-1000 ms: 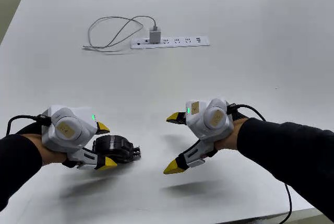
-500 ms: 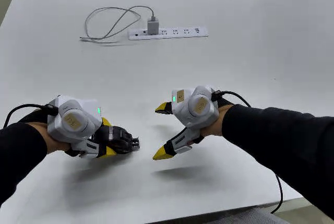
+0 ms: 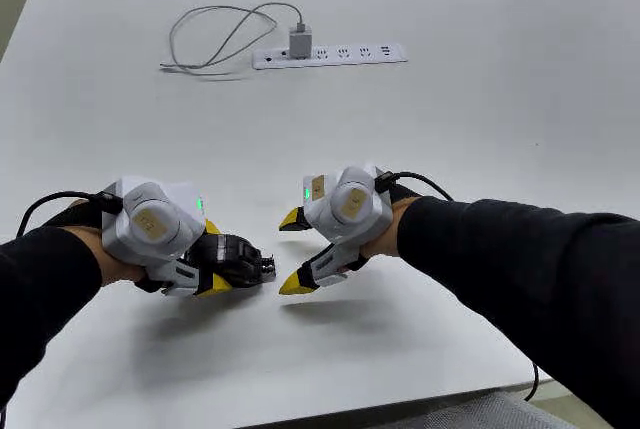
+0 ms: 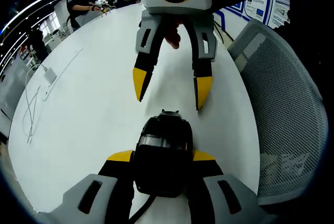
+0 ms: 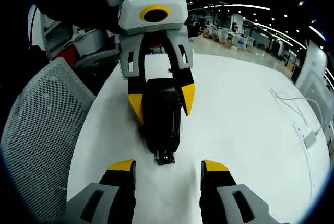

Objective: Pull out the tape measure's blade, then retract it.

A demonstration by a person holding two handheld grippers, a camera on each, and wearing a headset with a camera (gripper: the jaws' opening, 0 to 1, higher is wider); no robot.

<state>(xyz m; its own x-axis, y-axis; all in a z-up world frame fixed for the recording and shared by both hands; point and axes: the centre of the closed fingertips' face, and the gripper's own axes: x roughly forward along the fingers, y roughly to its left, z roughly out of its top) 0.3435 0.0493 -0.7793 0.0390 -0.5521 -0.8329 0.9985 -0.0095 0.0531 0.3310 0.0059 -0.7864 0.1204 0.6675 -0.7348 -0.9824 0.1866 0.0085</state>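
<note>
Reach for the blade's end is the step in hand, as I judge it: none of the blade is drawn out yet. My left gripper (image 3: 214,257) is clamped on the black, rounded plastic tape measure (image 4: 163,153), one yellow-tipped jaw on each flank of the case. The case sits low over the white tabletop (image 3: 420,149) near its front edge; I cannot tell whether it touches.

The small dark metal hook (image 5: 164,157) at the blade's end sticks out of the case toward my right gripper (image 3: 292,252), whose jaws stand apart with nothing between them. In the right gripper view the hook lies on the centreline just ahead of the two tips, near both and touching neither. In the head view the lower tip sits just beside it.

The next move, I reckon, calls for easing the right gripper forward until the hook lies between the jaws, then closing on it. After that I would draw away to the right while the left holds the case steady. The hook is small and low, so the jaws must come in low or they may close above it on nothing.
</note>
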